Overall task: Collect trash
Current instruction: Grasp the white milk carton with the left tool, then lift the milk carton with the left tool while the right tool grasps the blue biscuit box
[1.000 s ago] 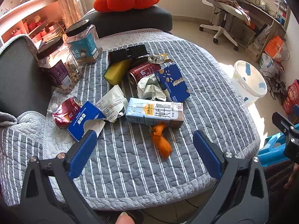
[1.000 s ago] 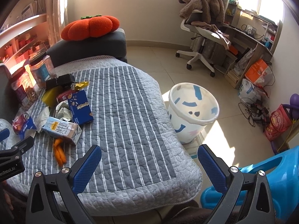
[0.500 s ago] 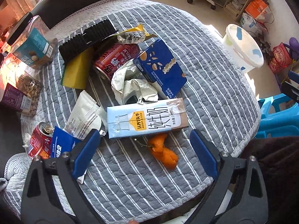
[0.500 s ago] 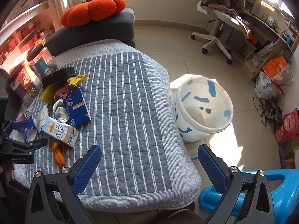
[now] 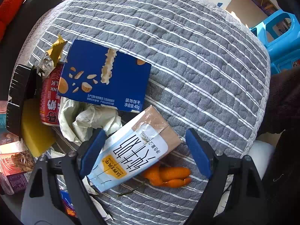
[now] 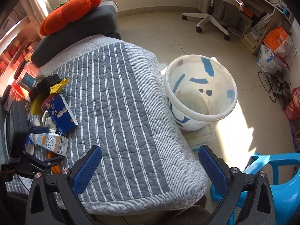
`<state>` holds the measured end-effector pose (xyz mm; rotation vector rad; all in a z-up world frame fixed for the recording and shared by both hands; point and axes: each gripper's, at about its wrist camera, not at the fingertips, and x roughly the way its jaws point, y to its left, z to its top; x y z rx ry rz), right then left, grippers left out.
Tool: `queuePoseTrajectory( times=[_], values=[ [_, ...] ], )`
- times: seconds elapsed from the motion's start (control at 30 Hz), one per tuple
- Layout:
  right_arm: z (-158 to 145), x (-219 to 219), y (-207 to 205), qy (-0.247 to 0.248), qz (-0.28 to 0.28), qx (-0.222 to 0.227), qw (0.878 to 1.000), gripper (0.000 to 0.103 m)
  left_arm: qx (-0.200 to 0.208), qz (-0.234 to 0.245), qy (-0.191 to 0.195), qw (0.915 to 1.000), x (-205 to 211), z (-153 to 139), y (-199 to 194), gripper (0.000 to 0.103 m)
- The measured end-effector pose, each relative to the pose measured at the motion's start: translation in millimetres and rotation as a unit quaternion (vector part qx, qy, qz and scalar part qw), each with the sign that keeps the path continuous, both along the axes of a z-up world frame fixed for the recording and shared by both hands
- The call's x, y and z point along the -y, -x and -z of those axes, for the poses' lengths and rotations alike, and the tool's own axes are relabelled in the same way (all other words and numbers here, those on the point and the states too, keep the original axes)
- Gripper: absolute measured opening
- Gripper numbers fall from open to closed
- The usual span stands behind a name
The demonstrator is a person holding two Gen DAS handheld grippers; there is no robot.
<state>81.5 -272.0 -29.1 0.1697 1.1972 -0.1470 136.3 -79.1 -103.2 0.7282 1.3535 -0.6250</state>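
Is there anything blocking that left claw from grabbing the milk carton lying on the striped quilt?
Nothing visible does. The left gripper, whose jaws have just been closing, is open and already straddles the pale blue and white milk carton. The orange peel lies partly under the carton, not in the way.

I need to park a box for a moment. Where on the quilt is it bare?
The quilt is bare from the blue biscuit box across to the edge by the white bin. The corner around the milk carton is packed with trash.

Blue biscuit box (image 5: pixel 105 75) showing "装饰饼干" and "净含量:40g", milk carton (image 5: pixel 135 150) reading "ADOPT A COW", red can (image 5: pixel 49 101) displaying "LK".
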Motion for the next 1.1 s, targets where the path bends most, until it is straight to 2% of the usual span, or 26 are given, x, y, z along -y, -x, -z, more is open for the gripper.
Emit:
queuePoseTrajectory(
  times=[0.13,0.2,0.27,0.4,0.5,0.73,0.8,0.93,1.1],
  values=[
    [1,-2,3,0.006,-0.006,-0.001,1.000,0.103,-0.001,-0.026,-0.002,0.9997,0,9,-8,0.074],
    [1,-3,3,0.011,-0.008,-0.001,1.000,0.103,0.009,-0.027,0.001,0.9996,0,4,-8,0.063],
    [2,-2,4,0.013,-0.008,-0.001,1.000,0.103,0.020,-0.033,0.001,0.9992,1,-2,-5,0.059],
    [-1,-2,4,0.015,-0.007,0.002,1.000,0.103,0.044,-0.064,0.022,0.9967,-13,-29,-5,0.056],
    [-4,-4,2,0.016,-0.007,0.007,1.000,0.103,0.062,-0.103,0.049,0.9915,-24,-52,-7,0.056],
    [-5,-23,-8,0.014,-0.021,0.010,1.000,0.103,0.114,-0.189,0.117,0.9682,-78,-91,20,0.055],
    [-4,-33,-13,0.010,-0.028,0.009,1.000,0.103,0.124,-0.216,0.133,0.9593,-89,-92,30,0.053],
    [2,-58,-29,0.000,-0.047,0.008,0.999,0.103,0.140,-0.269,0.164,0.9388,-99,-82,17,0.053],
    [18,-98,-56,-0.004,-0.083,0.001,0.997,0.103,0.150,-0.314,0.197,0.9167,-122,-89,17,0.053]
  ],
)
